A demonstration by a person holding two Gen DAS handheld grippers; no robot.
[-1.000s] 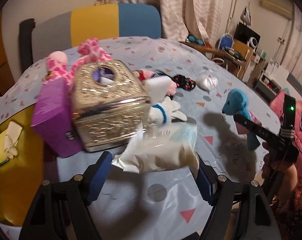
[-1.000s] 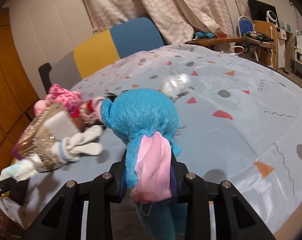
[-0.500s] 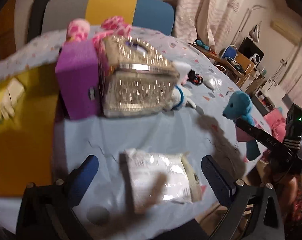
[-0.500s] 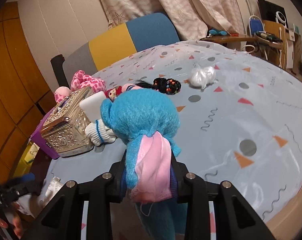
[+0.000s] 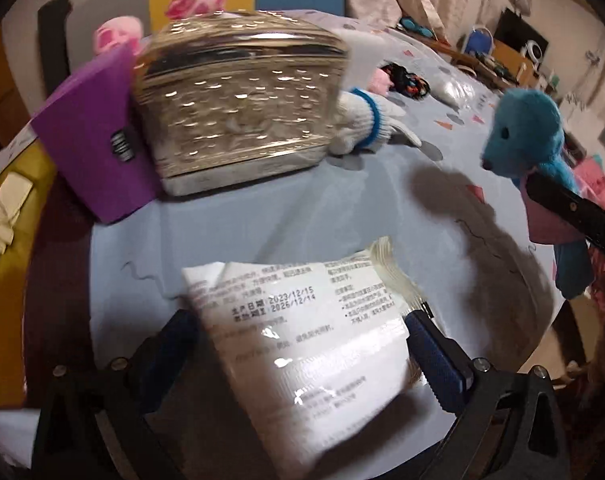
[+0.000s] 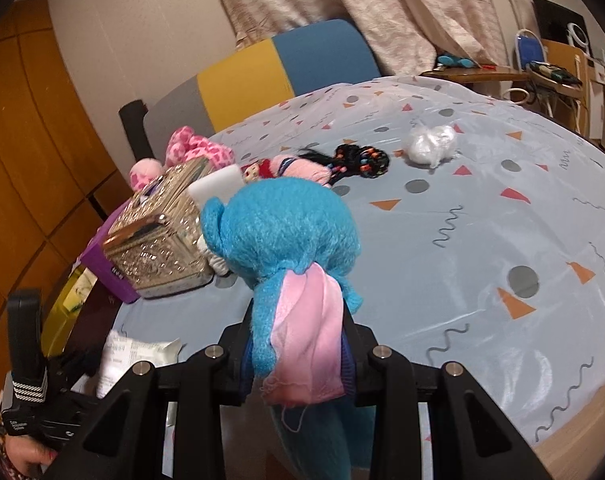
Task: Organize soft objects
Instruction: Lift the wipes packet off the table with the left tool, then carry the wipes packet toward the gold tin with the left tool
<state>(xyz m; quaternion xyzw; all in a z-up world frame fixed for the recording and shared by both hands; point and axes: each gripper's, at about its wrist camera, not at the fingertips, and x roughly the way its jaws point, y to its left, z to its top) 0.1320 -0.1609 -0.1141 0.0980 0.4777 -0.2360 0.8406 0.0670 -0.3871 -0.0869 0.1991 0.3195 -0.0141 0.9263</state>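
Table (image 6: 482, 240): patterned cover, slick-looking.
Blue plush toy (image 6: 286, 240): soft, light, squashes; pinched at body by right gripper (image 6: 298, 360), held above table.
Wipes packet (image 5: 302, 340): limp, slippery film (grip across width); on table between spread left gripper (image 5: 302, 344) pads.

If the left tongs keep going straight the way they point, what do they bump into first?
Probably the white tissue packet, lying on the table between the open left tongs. Depth is hard to judge.
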